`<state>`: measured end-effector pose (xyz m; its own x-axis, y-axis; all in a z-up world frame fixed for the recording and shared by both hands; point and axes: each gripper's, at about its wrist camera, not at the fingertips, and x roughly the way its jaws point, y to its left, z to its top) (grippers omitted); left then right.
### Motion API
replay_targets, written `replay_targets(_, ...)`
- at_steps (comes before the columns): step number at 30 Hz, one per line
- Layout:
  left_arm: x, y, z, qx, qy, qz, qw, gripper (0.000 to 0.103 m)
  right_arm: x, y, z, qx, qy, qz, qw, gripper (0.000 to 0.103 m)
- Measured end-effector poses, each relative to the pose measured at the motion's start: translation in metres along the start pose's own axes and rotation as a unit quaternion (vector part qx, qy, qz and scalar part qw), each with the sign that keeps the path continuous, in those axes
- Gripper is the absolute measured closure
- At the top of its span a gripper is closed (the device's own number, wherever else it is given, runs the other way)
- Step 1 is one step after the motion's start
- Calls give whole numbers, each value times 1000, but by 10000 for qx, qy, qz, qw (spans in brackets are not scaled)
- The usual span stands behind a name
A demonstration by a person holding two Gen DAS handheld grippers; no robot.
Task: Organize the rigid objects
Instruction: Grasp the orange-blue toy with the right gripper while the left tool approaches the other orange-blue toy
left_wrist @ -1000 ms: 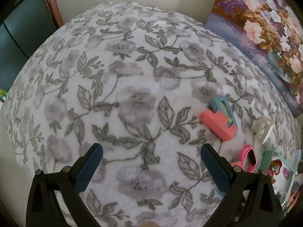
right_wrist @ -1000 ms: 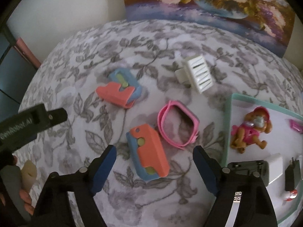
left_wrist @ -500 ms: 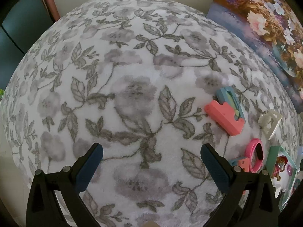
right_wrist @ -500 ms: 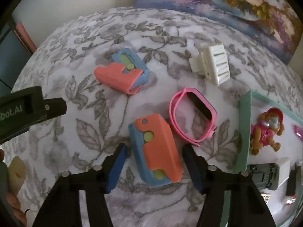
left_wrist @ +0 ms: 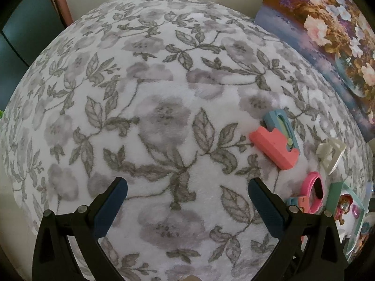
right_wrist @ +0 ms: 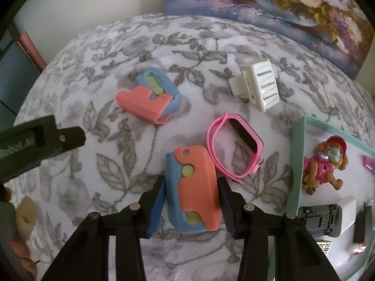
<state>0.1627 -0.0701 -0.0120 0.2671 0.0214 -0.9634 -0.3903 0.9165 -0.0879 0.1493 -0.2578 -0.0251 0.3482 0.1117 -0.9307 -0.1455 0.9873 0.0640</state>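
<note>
An orange-and-blue toy case lies on the flowered blanket between the fingers of my right gripper. The jaws are closing, and both blue pads sit against its sides. A second orange-and-blue case lies further back, with a pink watch and a white hair clip to the right. My left gripper is open over bare blanket, with the second case, clip and watch off to its right.
A teal-rimmed tray at the right holds a toy dog and several small items. A flower painting leans at the back. The left gripper's body and a person's hand show at the left.
The right gripper's jaws have narrowed from wide apart to the sides of the near orange-and-blue case, which now looks larger in view. The left gripper stays open, barely shifted.
</note>
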Motion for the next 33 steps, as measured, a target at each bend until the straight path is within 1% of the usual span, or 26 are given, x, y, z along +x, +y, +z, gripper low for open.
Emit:
replay_targets(3, -5, 2, 3, -90, -74, -152, 9998, 0, -11, -2, 5, 40, -125, 117, 9998, 58)
replay_targets(7, -9, -1, 5, -110, -160, -255, 9995, 0, -26, -7, 10, 122, -303, 280, 9991, 58)
replay_targets(9, -10, -4, 5, -119, -184, -305, 9993, 0, -32, -9, 13, 180, -385, 302, 9986, 58)
replay_targets(13, -11, -18, 7, -64, -228, -473, 9986, 0, -45, -27, 17, 433, -583, 311, 9969, 58)
replay_targets(16, -7, -31, 9, -4, -177, -578, 9982, 1, -48, -42, 20, 587, -660, 267, 9957, 58)
replay_targets(20, 0, -49, 11, 85, -179, -632, 9978, 1, -51, -62, 24, 725, -749, 216, 9943, 58)
replay_targets(25, 10, -69, 16, 196, -260, -607, 9976, 1, -50, -88, 26, 938, -814, 188, 9921, 58)
replay_targets(30, 28, -87, 18, 321, -323, -511, 9977, 1, -42, -106, 28, 1082, -793, 165, 9908, 58)
replay_targets(33, 38, -95, 18, 358, -337, -518, 9974, 1, -36, -113, 29, 1133, -758, 168, 9905, 58)
